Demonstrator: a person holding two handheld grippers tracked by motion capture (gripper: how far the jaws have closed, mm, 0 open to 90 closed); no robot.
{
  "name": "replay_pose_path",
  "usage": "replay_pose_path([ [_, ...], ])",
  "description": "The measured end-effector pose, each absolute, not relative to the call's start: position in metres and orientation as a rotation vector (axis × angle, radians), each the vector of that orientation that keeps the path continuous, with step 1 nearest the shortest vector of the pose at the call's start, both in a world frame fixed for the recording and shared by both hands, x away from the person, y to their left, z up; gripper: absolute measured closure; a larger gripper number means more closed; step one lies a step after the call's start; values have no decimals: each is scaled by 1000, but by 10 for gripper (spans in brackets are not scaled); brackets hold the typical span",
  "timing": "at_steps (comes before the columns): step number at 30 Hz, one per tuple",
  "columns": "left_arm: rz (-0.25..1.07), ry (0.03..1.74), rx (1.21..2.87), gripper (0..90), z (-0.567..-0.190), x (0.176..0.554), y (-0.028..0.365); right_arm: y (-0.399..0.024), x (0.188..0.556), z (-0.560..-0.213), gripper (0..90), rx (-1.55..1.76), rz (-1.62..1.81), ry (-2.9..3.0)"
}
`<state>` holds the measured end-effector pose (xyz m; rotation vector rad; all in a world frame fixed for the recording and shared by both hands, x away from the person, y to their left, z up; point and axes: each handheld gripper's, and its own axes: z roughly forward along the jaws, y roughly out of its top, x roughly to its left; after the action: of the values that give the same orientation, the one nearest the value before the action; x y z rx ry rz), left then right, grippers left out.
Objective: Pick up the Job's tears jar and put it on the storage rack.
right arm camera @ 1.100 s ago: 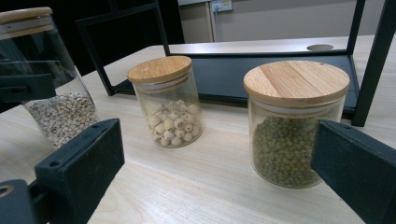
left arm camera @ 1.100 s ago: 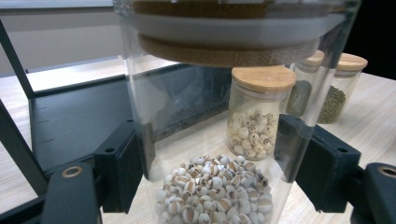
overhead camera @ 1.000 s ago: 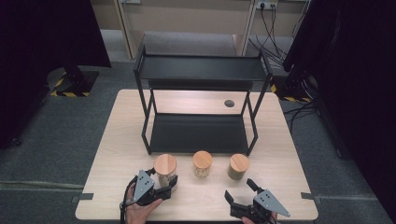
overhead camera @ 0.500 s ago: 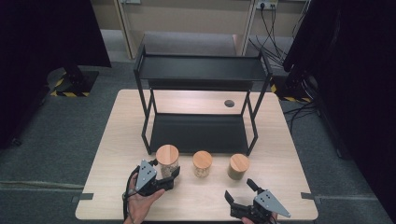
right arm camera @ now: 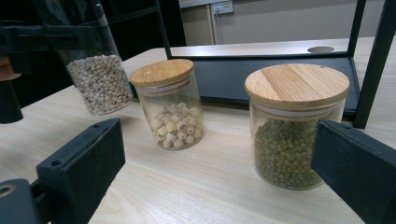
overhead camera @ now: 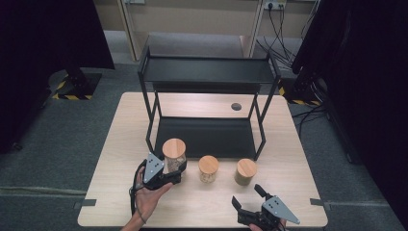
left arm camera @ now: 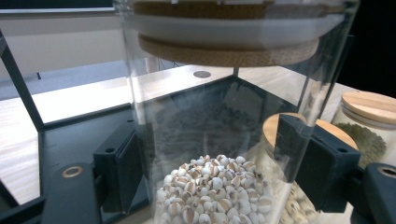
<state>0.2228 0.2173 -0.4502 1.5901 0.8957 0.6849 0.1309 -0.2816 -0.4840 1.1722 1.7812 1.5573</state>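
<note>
Nearest the person's edge of the table (overhead camera: 120, 159), at lower right in the high view: right tongs (overhead camera: 249, 198), jaws spread wide, nothing between them, pointing up-table toward the jars. In the right gripper view the two black jaws frame a gap, with the green-bean jar (right arm camera: 295, 126) ahead between them but well apart from both pads.

Lower left: a hand (overhead camera: 146, 199) carries the left tongs (overhead camera: 176, 166). Jaws clamped on the tall jar (overhead camera: 173, 155), one pad on each side of the glass as seen in the left gripper view (left arm camera: 212, 116). Jar holds small pale grains in its lower part, wooden lid on top. In the right gripper view its base hangs clear above the table surface and the jar leans slightly.

Next out, middle of the row: short jar (overhead camera: 208, 169) with larger pale round seeds, wooden lid, standing on the table. To its right, the green-bean jar (overhead camera: 245, 172), also lidded and upright.

Beyond the jars: black two-tier shelf (overhead camera: 207, 72), lower tray resting on the table, both tiers bare. A small round hole (overhead camera: 235, 106) in the tabletop behind it.
</note>
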Motion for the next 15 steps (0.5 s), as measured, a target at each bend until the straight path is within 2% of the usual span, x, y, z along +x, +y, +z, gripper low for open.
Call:
replay_pose_path([
  [15,707,933,1581,252,-441,255,207,-283,131,-484,34,1176,1566,1781],
])
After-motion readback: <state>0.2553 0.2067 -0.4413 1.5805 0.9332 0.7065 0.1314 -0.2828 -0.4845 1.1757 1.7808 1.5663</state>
